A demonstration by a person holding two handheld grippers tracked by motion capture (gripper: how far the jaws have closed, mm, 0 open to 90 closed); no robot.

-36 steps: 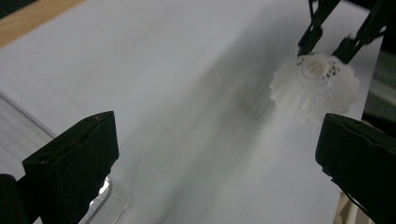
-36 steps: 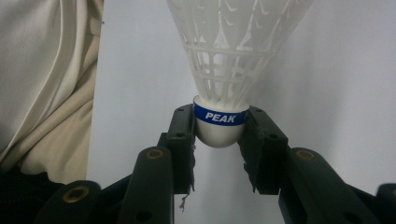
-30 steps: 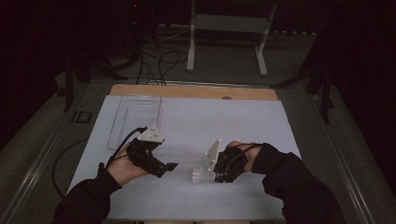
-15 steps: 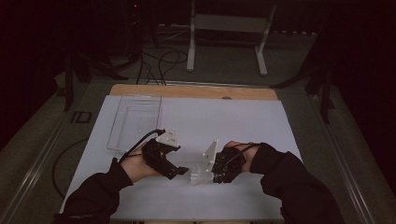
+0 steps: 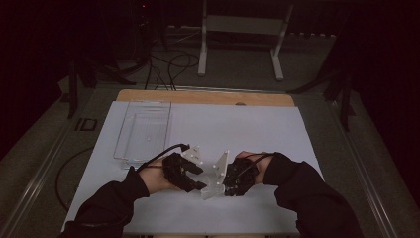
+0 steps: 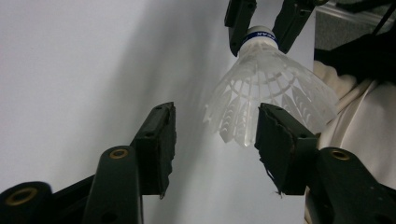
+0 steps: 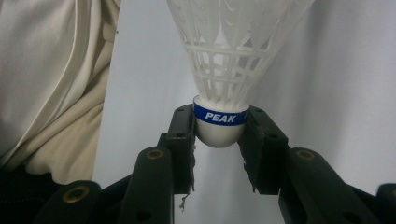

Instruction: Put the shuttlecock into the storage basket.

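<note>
A white plastic shuttlecock (image 7: 233,56) with a blue band marked PEAK has its cork tip clamped in my right gripper (image 7: 219,135), skirt pointing away from it. In the left gripper view the shuttlecock (image 6: 266,88) hangs from the right gripper (image 6: 261,23) at the top. My left gripper (image 6: 215,140) has just been closing, with the skirt's rim between its jaws. The rim sits close to the right pad (image 6: 275,140), and the left pad stands apart from it. In the high view the left gripper (image 5: 195,181) and right gripper (image 5: 228,183) meet near the table's front edge.
A clear plastic tray (image 5: 143,131) lies at the back left of the white sheet (image 5: 257,129). A wooden board edge (image 5: 203,96) runs along the far side. Cables and a white stand (image 5: 237,29) are on the floor beyond. Cream cloth (image 7: 51,84) hangs beside the right gripper.
My left hand has moved right across the sheet until its gripper reached the shuttlecock's skirt. The right hand has kept still with the shuttlecock.
</note>
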